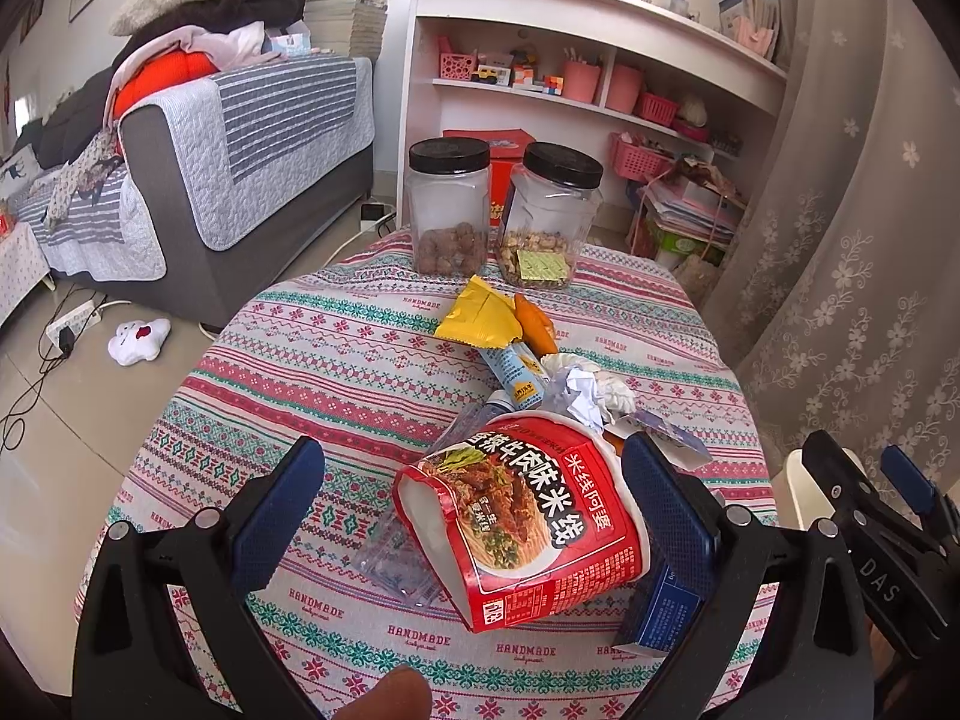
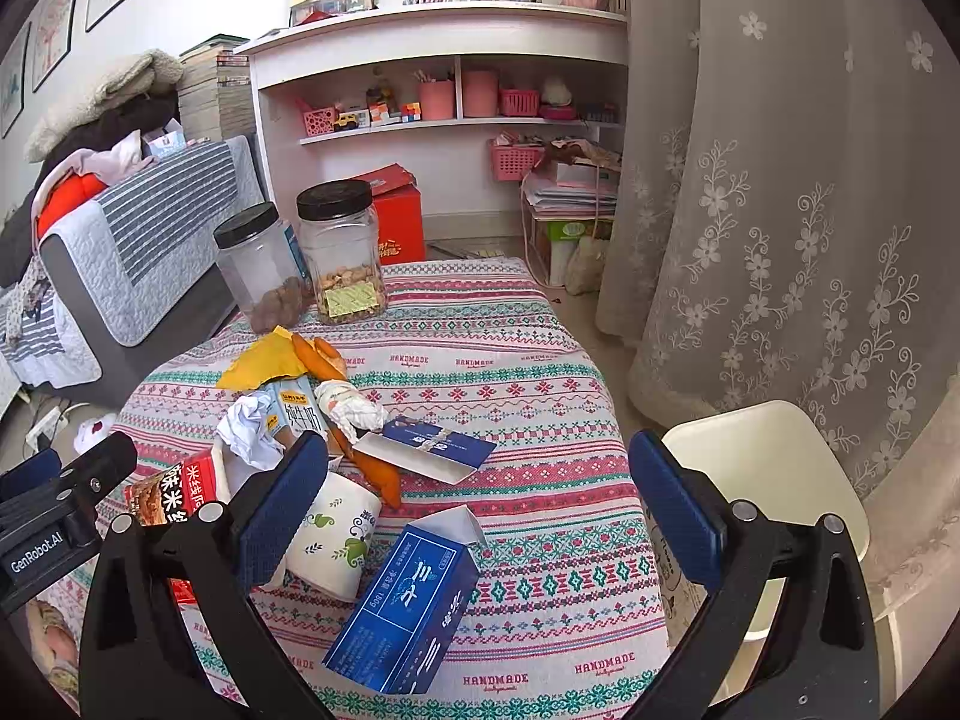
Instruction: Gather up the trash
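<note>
While both grippers hang open, trash sits heaped on the tabletop (image 2: 540, 324).
Left gripper (image 1: 474, 501) fingers spread wide around the red noodle cup (image 1: 522, 525), lying on its side, not yet pinched; right gripper (image 2: 480, 510) fingers apart above the blue box (image 2: 408, 606), holding nothing. Cup likely light, thin-walled, crushes easily: grip across the body near the rim, gently. Box looks like stiff card, flap open, take by the flat sides. Crumpled paper (image 2: 249, 429), yellow wrapper (image 1: 480, 315) probably soft and slippery. White bin (image 2: 774, 480) just beside the tabletop, contents hidden. Two jars (image 1: 450, 210) at the far edge, lids on, snacks low inside, probably not trash.
</note>
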Motion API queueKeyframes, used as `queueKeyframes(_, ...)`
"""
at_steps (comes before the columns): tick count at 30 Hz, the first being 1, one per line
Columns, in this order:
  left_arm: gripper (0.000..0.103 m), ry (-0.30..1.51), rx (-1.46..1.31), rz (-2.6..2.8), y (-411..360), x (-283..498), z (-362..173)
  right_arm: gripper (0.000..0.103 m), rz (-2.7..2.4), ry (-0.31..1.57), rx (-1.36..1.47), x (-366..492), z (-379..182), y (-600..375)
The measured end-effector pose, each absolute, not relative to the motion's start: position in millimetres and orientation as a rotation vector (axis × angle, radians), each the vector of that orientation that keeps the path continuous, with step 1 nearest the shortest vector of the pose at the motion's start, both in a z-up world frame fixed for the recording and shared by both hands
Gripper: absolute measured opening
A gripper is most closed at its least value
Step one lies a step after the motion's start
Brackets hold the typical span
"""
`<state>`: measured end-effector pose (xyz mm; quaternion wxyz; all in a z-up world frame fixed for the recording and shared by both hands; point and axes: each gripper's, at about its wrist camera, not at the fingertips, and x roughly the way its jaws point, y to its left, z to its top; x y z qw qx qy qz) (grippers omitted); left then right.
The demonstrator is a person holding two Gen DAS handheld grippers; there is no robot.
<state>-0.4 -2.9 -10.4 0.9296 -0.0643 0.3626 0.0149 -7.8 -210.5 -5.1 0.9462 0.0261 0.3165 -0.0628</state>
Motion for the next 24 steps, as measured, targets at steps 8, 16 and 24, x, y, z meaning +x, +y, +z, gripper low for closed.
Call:
queueKeyframes(8,0.096,0.755,-0.142,0.03,-0.8,0.4,-11.1,0.096,-0.127,0.646,0.055,-7.4,-6.2,-210.5)
queueKeyframes(16,0.096,0.76,-0.146,0.031,1.2,2.3,-10.6,0.096,-0.127,0.648,0.055,-7.1,-7.3,-210.5)
queueKeyframes(24,0.096,0.765,-0.148,0.031,1.5,3.6,-11.0,0.096,-0.126,0.651,0.055,-7.9,-10.4,-209.4)
